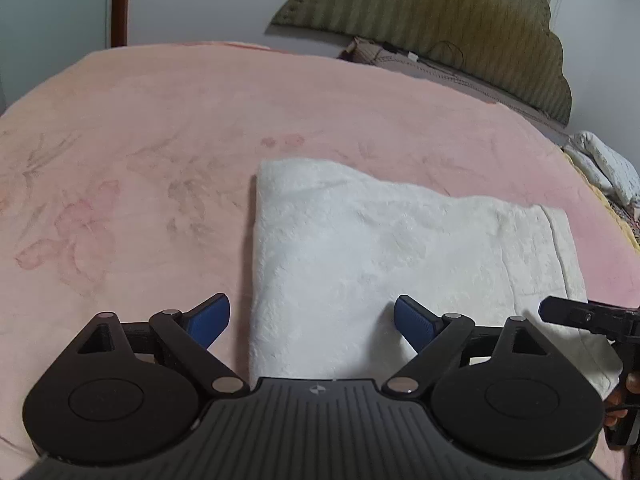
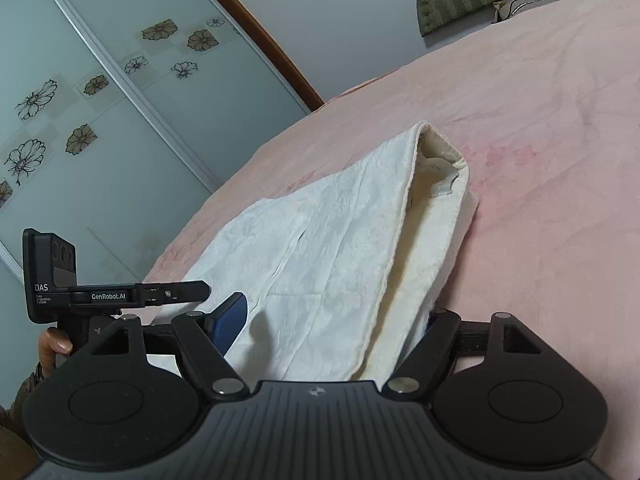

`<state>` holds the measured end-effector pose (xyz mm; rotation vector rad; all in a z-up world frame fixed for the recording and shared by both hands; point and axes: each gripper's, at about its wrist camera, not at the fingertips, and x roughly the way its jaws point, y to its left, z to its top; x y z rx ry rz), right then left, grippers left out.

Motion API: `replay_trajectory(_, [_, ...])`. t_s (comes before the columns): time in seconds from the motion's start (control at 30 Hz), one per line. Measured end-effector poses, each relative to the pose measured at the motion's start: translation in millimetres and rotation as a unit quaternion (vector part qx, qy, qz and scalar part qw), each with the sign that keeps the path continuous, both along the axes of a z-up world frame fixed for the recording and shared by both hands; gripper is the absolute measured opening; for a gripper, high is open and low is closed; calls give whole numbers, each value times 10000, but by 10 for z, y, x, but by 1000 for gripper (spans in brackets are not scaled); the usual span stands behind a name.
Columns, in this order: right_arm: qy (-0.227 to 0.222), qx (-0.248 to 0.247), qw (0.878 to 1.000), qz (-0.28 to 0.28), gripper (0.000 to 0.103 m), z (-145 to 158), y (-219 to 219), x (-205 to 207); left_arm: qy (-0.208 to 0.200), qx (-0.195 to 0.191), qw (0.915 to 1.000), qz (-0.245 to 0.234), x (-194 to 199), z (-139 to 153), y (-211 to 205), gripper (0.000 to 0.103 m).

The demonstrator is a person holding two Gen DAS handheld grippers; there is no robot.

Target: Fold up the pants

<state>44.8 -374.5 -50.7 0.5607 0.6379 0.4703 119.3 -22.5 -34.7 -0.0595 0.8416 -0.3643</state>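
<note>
Folded white fleecy pants (image 1: 400, 248) lie on a pink plush blanket (image 1: 140, 152) (floral-patterned). Left gripper (image 1: 312, 320) and right gripper (image 2: 332, 320) both gape wide over the pants' near edge, holding nothing.

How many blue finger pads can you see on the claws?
3. Two on the left claw: one pad over the pink blanket, one on the white pants. One on the right claw, its other pad hidden behind the pants.

Surface: pink plush blanket with faint floral print (image 1: 160, 140) covering the bed | Headboard: olive-green striped upholstered headboard with scalloped edge (image 1: 460, 20) against a pale grey wall (image 1: 200, 0) | Storage: frosted-glass sliding wardrobe doors with flower motifs (image 2: 100, 100), framed by brown curved wooden trim (image 2: 256, 36) | Lighting: soft, even, indoor.
</note>
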Motion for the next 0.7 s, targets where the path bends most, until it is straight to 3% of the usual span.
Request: replay_trajectory(0.7, [-109,126,9997,-175,76,-16,41,8,-114,315,9991,245,-92,-23,-42,102])
